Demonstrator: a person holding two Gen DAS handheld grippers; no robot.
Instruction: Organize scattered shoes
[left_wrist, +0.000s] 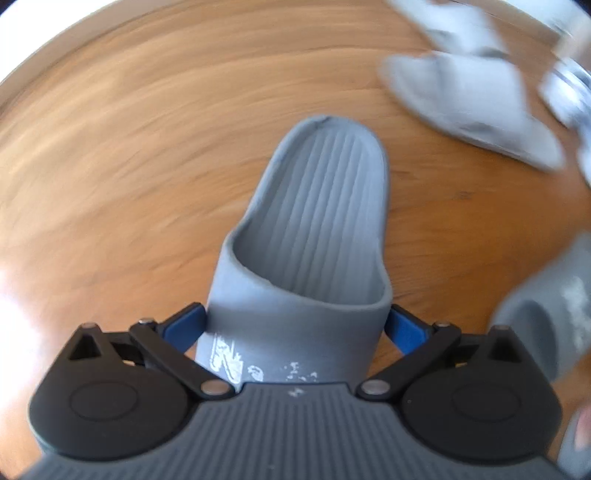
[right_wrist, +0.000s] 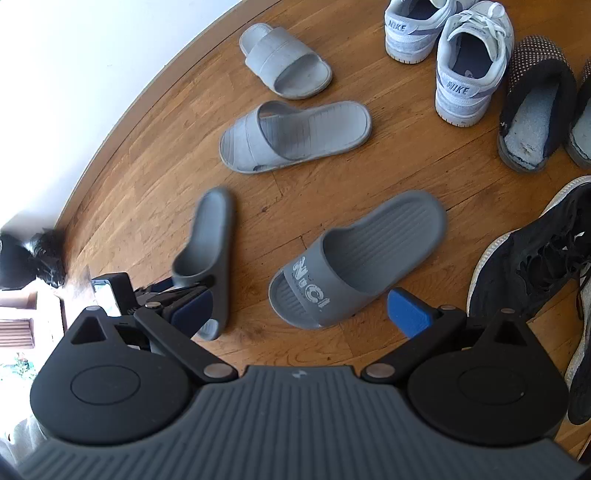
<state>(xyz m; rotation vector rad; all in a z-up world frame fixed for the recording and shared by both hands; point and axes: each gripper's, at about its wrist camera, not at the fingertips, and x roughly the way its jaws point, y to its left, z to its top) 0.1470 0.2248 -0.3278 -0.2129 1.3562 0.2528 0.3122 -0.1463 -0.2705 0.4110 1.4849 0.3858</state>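
The left gripper (left_wrist: 297, 325) grips a dark grey slide (left_wrist: 314, 229) across its strap end, its blue pads spread wide and pressed to both sides of the strap, the heel pointing away over the wooden floor (left_wrist: 129, 147). From the right wrist this slide (right_wrist: 208, 254) appears tilted on edge, held off the boards. The right gripper (right_wrist: 299, 310) hangs with its jaws wide apart and nothing held, just above the matching dark grey slide (right_wrist: 358, 254), which lies flat on the floor with white lettering on its strap. Farther off lie two light grey slippers (right_wrist: 295, 134), a pair of white Nike sneakers (right_wrist: 469, 70), dark house slippers (right_wrist: 535, 107) and a black sneaker (right_wrist: 535, 266).
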